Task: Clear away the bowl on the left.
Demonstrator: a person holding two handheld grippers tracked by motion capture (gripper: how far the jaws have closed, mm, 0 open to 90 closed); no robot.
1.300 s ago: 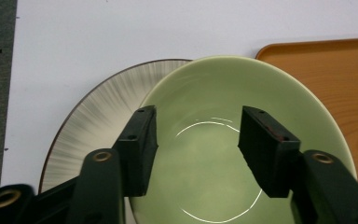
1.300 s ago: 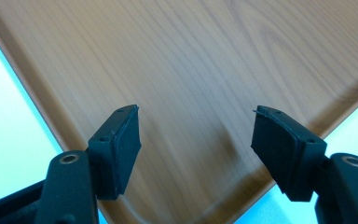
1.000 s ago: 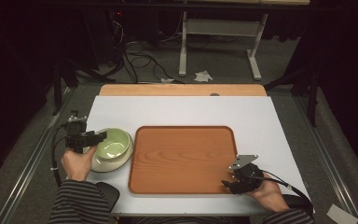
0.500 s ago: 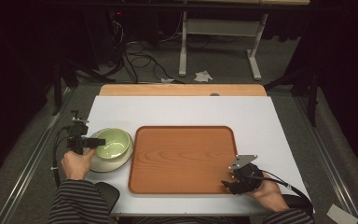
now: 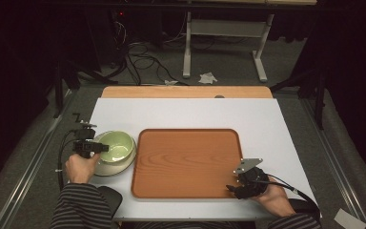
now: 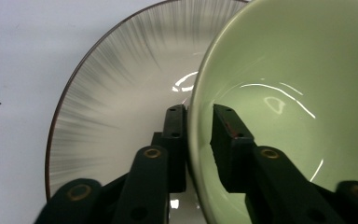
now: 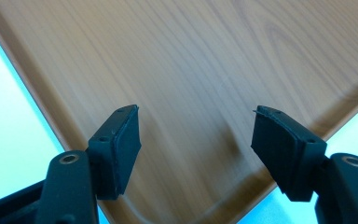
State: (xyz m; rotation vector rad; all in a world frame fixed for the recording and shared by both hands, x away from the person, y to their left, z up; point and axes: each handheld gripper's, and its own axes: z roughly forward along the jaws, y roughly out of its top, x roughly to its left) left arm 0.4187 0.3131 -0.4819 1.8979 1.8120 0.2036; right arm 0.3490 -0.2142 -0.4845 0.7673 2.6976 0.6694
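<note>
Glazed ceramic is the likely material of the pale green bowl (image 6: 298,93), judged from its glossy surface and sharp highlights; expect it to be rigid, moderately heavy for a one-sided rim grip, slippery under the pads, and liable to chip or break if dropped. The bowl sits in a shallow plate (image 6: 112,98) with grey radial streaks and a dark rim, at the left of the white table (image 5: 186,112), just beside the left edge of the wooden tray (image 5: 187,162). The left gripper (image 6: 193,116) straddles the bowl's near rim, one jaw outside the wall and one inside; the outer jaw lies against the wall, while a slight gap appears at the inner jaw, so whether it is fully clamped cannot be told. A rim hold is the practical grasp point, but the bowl will probably tilt about the jaws when raised, so a deep, firm bite and a slow, level lift are advised. The right gripper (image 7: 196,135) hangs with jaws spread wide and empty over the tray's near right corner, well apart from the bowl.
</note>
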